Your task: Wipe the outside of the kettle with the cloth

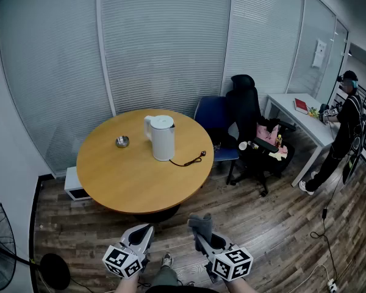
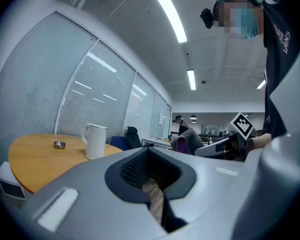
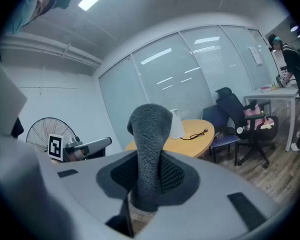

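A white kettle (image 1: 162, 137) stands upright near the middle of the round wooden table (image 1: 122, 176), its black cord (image 1: 189, 160) trailing right. It shows small in the left gripper view, kettle (image 2: 95, 140), and partly behind the cloth in the right gripper view, kettle (image 3: 177, 125). My right gripper (image 1: 202, 237) is shut on a grey cloth (image 1: 200, 224), which stands up between the jaws as cloth (image 3: 149, 149). My left gripper (image 1: 143, 233) is shut with nothing in it; left gripper (image 2: 151, 179) shows jaws pressed together. Both hang well short of the table's near edge.
A small metal ashtray (image 1: 122, 141) sits on the table left of the kettle. A blue chair (image 1: 212, 118) and a black office chair (image 1: 251, 121) stand right of the table. A person (image 1: 344, 130) stands at a white desk (image 1: 299, 122). A fan (image 1: 0, 243) is at the lower left.
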`<state>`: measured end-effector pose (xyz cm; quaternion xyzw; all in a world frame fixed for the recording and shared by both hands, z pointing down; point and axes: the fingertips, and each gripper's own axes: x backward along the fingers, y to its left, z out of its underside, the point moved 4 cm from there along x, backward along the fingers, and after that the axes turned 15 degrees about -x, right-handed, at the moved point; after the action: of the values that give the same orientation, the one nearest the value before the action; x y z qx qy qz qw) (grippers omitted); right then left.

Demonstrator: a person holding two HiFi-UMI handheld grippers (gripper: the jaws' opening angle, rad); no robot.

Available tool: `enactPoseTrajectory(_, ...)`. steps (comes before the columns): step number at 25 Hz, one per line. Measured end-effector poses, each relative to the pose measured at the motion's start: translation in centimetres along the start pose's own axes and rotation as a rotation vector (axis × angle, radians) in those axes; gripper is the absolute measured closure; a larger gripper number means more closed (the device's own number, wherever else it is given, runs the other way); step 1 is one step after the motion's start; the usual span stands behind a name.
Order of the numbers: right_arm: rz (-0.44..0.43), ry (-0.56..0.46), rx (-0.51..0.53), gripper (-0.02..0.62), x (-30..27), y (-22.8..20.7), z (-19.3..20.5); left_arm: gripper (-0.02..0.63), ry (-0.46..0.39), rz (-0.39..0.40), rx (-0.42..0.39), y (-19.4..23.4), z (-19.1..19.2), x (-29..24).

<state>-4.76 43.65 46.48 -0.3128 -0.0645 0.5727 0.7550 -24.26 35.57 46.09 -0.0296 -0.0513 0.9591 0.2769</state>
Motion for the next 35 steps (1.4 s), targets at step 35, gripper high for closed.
enactPoseTrajectory(35,0.170,-0.210,-0.153,0.491,-26.1,-2.0,-10.5,0.371,-0.103,0.238,0.006,26.5,1.7,-16.2)
